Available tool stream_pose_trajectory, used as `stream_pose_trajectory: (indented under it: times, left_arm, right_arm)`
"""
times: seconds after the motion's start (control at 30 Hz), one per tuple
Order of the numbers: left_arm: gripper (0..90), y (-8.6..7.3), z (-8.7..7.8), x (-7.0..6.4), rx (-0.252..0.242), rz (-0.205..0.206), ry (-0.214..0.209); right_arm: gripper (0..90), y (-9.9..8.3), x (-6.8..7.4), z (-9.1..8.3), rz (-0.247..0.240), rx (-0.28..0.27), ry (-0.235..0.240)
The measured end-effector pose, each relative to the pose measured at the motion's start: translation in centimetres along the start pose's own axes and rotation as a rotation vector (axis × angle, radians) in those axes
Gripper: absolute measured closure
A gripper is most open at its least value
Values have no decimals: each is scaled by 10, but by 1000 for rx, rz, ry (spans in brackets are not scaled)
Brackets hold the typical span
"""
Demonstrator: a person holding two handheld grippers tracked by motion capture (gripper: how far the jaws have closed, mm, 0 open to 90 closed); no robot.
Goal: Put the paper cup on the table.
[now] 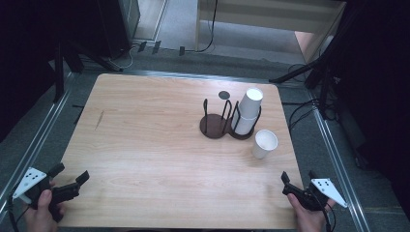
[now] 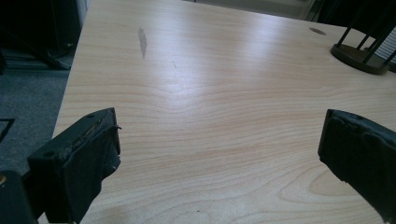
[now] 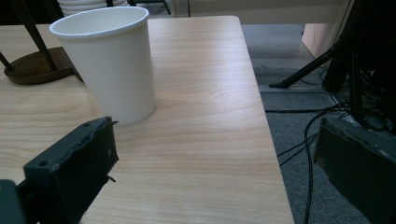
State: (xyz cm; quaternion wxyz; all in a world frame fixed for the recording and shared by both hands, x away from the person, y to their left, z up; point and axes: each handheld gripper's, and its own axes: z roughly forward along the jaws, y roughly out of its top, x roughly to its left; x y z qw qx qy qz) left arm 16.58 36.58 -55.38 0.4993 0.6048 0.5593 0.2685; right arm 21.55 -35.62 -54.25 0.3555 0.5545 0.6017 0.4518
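A: Fingers (image 2: 79, 168) on my left gripper (image 1: 68, 180) spread wide, nothing between them. Right gripper (image 1: 297, 180) likewise released, jaws apart.

B: Layout, big to small?

A: I see the table (image 1: 145, 145), then the dark rack (image 1: 227, 123), holding stacked cups (image 1: 249, 111) in its right ring. Loose paper cup (image 1: 264, 143) stands upright just right of the rack, nearer me; right gripper is well short of it.
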Motion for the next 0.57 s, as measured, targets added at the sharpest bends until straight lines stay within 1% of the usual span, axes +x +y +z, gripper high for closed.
stream_pose_trajectory:
  times: [0.13, 0.23, 0.57]
  left_arm:
    - [0, 0, 0, 0, 5, 4, -3]
    - [0, 0, 0, 1, 5, -5, -4]
    - [0, 1, 1, 1, 14, -8, -8]
  right_arm:
    - [0, 0, 1, 0, -2, 2, -6]
    - [0, 0, 0, 1, -2, 2, -9]
    - [0, 0, 2, 1, -11, 2, -5]
